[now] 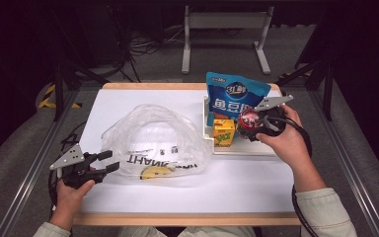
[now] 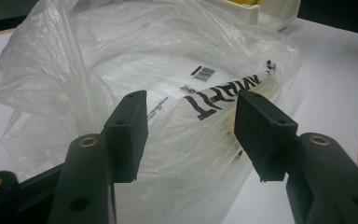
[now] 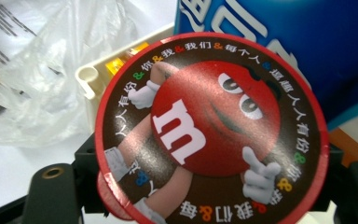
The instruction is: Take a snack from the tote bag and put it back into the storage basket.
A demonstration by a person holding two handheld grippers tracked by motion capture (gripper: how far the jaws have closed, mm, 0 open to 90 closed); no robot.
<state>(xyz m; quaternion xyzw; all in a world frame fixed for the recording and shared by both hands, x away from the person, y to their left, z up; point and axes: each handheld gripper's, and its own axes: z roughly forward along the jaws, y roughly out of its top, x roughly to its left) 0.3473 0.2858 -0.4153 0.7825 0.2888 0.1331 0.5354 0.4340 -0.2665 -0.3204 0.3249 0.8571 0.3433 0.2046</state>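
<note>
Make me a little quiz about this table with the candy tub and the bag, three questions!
1. True or false: the right gripper holds the round candy tub.
2. Which stands open beside the plastic bag: A) left gripper B) right gripper?
3. Fill in: the blue pouch stands in the white ____.

Key: 1 true; 2 A; 3 tray.
</note>
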